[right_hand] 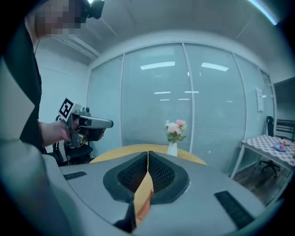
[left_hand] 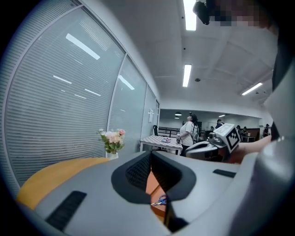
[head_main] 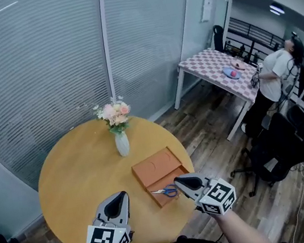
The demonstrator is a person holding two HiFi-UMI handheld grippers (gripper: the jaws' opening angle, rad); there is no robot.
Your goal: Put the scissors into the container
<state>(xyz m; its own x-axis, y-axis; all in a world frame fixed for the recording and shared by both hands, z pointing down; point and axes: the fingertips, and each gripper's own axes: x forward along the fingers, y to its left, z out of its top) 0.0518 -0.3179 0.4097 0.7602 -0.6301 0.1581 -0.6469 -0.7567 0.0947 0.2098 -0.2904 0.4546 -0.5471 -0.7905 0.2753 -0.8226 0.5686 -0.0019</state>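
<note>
Both claws are held above the near edge of the round counter (head_main: 75, 177), and nothing is touched by either.

- **Left claw (head_main: 119, 196):** the jaws are pressed together with nothing between them, as read in the left gripper view.
- **Right claw (head_main: 180, 181):** the jaws are likewise pressed together and empty. Its tip is just beside the near end of the container (head_main: 155, 168).
- **Scissors (head_main: 165, 191):** blue-handled, they are seen lying in the nearer, lower section of the flat orange container. Whether they rest fully inside its rim cannot be resolved.
- **Vase (head_main: 122, 144):** it holds flowers and stands beyond the container, apart from it.

Judgement: placement is taken as essentially done, since the scissors are gripped by neither claw and lie within the container's outline. Nothing further appears left, unless the farther section is a lid to be shut, which cannot be told.
</note>
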